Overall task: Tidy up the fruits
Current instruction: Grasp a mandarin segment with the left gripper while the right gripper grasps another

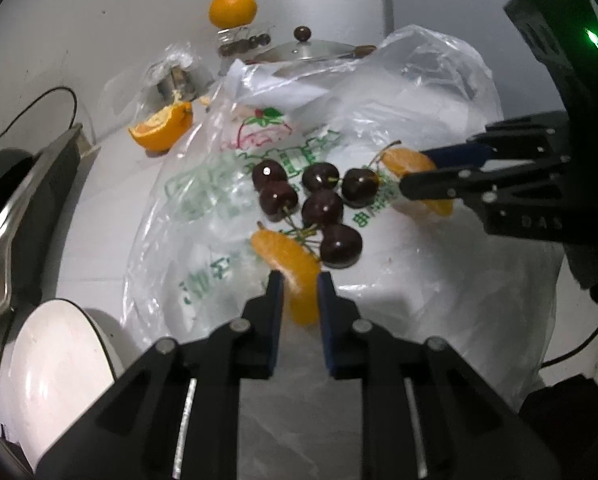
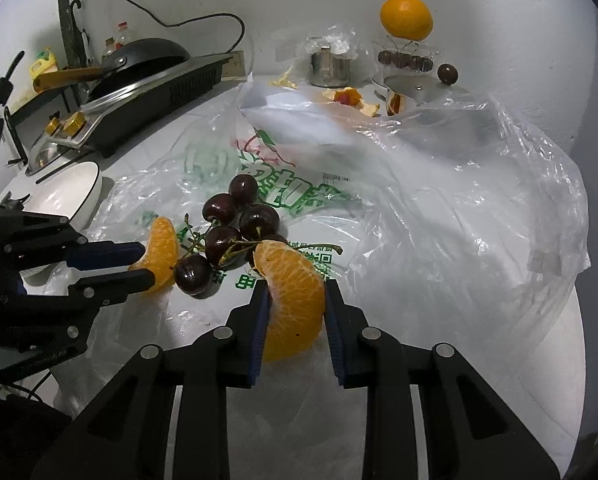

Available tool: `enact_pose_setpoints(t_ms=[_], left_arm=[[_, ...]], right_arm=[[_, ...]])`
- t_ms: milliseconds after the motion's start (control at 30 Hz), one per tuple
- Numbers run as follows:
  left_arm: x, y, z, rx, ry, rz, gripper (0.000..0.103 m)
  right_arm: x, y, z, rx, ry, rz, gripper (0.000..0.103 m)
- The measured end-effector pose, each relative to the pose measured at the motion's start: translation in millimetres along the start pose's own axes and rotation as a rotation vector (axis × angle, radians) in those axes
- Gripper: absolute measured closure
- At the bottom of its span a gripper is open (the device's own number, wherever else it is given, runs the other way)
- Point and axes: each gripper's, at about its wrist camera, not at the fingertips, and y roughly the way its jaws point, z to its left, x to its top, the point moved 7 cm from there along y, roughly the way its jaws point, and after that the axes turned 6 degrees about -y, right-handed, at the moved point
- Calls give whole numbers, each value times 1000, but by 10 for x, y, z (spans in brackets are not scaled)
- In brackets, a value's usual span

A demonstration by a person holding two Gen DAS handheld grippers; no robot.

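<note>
Several dark cherries [image 1: 323,208] [image 2: 235,228] with stems lie in a cluster on a flattened clear plastic bag [image 1: 399,120] [image 2: 439,200] with green print. On either side of them is an orange segment. My left gripper [image 1: 299,284] [image 2: 147,260] is shut on the near-left segment [image 1: 291,264] [image 2: 163,248], its blue pads pressing both sides. My right gripper [image 2: 295,292] [image 1: 415,172] is shut on the other segment [image 2: 295,280] [image 1: 407,162], beside the cherries. Whether either segment still touches the bag, I cannot tell.
A white bowl [image 1: 59,360] [image 2: 71,192] stands left of the bag, by a stove [image 2: 159,96] with a black pan. At the back are a whole orange [image 1: 232,8] [image 2: 406,17] on a jar, a steel pot lid [image 1: 311,50], a metal cup [image 2: 331,66] and orange peel [image 1: 163,128].
</note>
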Motion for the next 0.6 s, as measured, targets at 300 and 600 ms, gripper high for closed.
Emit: enact_pose_setpoints(t_ms=[300,600], left_arm=[[30,178,12,-36,-56,44,67],[-5,140,-45,-52,-34,45,85]], right_arm=[[-31,11,-52,2,8,3,75],[-46,-9,-103,2,14,-6,75]])
